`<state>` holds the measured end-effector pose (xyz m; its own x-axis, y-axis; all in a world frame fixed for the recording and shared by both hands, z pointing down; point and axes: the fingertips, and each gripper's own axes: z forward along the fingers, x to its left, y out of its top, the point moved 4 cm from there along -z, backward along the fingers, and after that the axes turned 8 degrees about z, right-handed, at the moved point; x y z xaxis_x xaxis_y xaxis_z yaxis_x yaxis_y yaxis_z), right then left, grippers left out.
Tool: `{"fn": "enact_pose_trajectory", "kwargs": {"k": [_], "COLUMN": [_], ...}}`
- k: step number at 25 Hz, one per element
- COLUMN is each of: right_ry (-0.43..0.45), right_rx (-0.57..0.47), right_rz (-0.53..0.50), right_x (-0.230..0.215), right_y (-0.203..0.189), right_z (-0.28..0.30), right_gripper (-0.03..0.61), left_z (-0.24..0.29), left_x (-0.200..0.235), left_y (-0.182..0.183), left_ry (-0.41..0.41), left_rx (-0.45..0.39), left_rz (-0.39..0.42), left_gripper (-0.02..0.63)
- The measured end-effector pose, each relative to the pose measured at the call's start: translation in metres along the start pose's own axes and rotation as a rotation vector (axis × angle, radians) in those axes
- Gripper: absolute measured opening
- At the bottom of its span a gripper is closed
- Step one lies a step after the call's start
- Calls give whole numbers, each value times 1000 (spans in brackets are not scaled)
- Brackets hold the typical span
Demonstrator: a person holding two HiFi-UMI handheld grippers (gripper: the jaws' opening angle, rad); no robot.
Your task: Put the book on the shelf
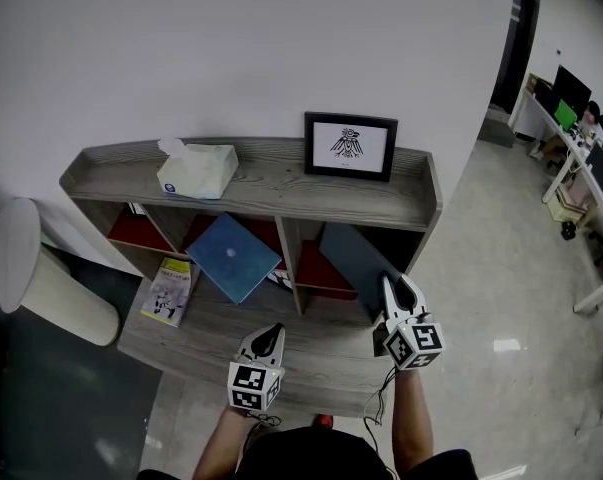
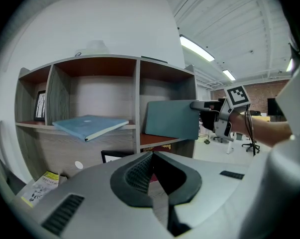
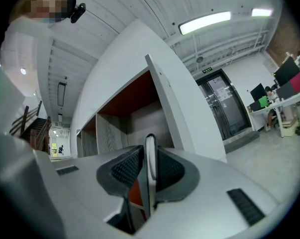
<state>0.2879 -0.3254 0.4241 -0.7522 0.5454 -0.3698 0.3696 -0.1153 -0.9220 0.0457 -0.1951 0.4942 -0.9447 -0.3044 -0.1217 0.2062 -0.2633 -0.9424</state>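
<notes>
Placing step: my right tool (image 1: 392,286) clamps the teal book (image 1: 353,258) upright at the front of the shelf's (image 1: 281,183) right compartment. Left tool (image 1: 270,335) closed, empty. Next, I judge: slide the book deeper, seat it, release.

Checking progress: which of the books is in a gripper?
The dark teal book, standing upright, held by the right gripper; the lighter blue book lies flat, untouched.

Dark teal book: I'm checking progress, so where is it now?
Head view: the dark teal book stands upright at the right compartment of the shelf, its near edge in the right claw, right of the light blue book in the middle compartment.
</notes>
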Motion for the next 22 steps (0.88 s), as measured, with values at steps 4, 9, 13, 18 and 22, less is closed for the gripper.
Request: {"fn": "enact_pose_trajectory", "kwargs": {"k": [4,9,13,18,22], "right_ry": [-9,-52,-81,-99,-110], "right_rx": [6,6,9,14,16], "right_rz": [5,1,6,0,-8], "right_x": [-3,-11,-18,-21,-22], "right_y": [-3,-7,-9,-9,-8], "right_z": [-5,-18,-30,-43,-54], "right_gripper": [94,94,101,126,133], "left_z": [1,3,5,9,11], "left_x": [-2,-6,-12,-22,-29], "left_y": [0,0,2,6,8], "left_ry": [-3,-17,-38,-71,-95], "left_rx": [2,3,1,-10,-17], "left_rz": [5,12,18,30,36], "left_gripper": [6,6,6,6,6]}}
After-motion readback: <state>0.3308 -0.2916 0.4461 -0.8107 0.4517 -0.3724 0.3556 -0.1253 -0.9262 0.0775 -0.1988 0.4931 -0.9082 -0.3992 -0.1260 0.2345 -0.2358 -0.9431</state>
